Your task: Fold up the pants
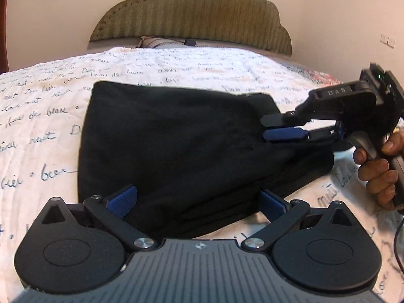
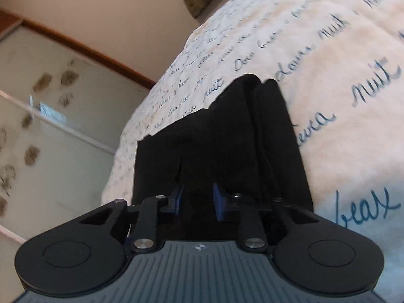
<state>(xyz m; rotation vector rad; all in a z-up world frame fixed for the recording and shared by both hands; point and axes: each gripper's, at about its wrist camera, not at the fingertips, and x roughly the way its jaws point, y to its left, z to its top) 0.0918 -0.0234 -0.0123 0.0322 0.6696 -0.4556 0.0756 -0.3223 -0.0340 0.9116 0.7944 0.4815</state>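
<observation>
The black pants [image 1: 171, 141] lie folded in a thick stack on the white bedspread [image 1: 50, 116]. My left gripper [image 1: 197, 202] is open, its blue pads wide apart on either side of the stack's near edge. My right gripper [image 1: 265, 128] comes in from the right, above the pants' right side, its jaws a small gap apart. In the right wrist view the pants [image 2: 227, 139] fill the space ahead of the right gripper [image 2: 198, 202], whose blue pads stand apart with dark cloth between them. Whether the pads press the cloth is hidden.
The bedspread with blue handwriting covers the bed [image 2: 341, 50]. A padded olive headboard [image 1: 197, 15] stands at the far end with a pillow [image 1: 156, 41] below it. A wardrobe door [image 2: 50, 126] is left of the bed. A hand [image 1: 378, 171] holds the right gripper's handle.
</observation>
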